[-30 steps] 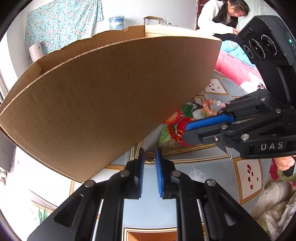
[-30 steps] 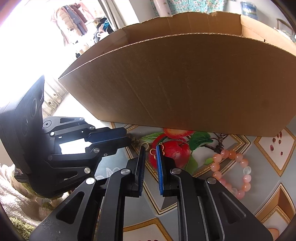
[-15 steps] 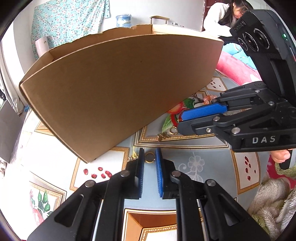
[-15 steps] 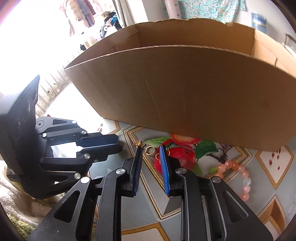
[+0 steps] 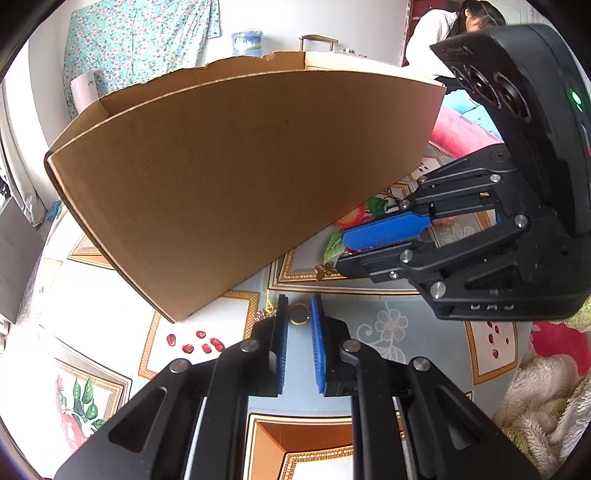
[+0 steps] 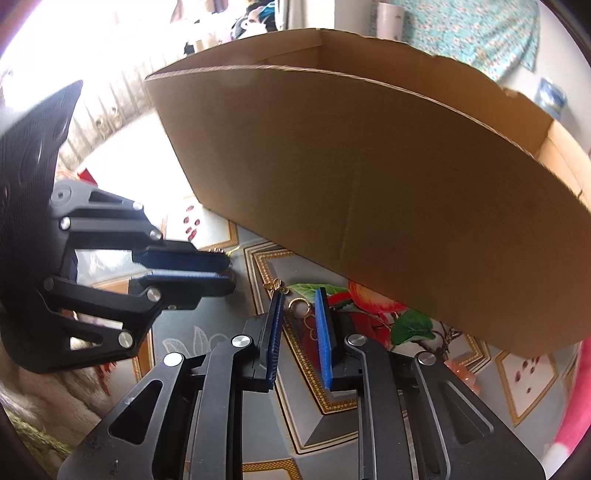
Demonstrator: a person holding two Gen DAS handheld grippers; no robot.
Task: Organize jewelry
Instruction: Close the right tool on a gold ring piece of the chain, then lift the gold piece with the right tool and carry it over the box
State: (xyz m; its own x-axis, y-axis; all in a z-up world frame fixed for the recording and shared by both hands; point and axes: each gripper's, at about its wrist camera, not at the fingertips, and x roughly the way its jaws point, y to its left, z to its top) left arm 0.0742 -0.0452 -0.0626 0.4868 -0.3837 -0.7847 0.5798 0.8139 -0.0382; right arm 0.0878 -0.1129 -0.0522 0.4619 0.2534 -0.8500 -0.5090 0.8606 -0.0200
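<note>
We see small gold jewelry on a bench covered with a patterned cloth [image 5: 388, 354], just in front of a large open cardboard box [image 5: 229, 177].

In the left wrist view, a round gold ring [image 5: 299, 314] lies on the cloth in the narrow gap at the tips of the left tool [image 5: 299, 314]. The blue pads sit close on either side of it, but we cannot tell whether they press it. A bit of gold chain [image 5: 266, 312] lies just outside the left pad. A small gold butterfly charm [image 5: 325, 270] sits at the tip of the right tool [image 5: 345, 254], which enters from the right with its jaws nearly together.

The right wrist view shows what the other hides: a gold earring of linked loops [image 6: 300, 308] between the right tool's pads [image 6: 322, 332], which are closing around it without clearly pinching it. A gold charm [image 6: 275, 285] rests at the tip of the left pad. The left tool [image 6: 225, 273] reaches in from the left, nearly shut.

Pink beads [image 6: 461, 371] peek out at the lower right, mostly hidden behind the tool. The box's inside is out of sight in both views. A person [image 5: 454, 33] is cut off at the top edge.
</note>
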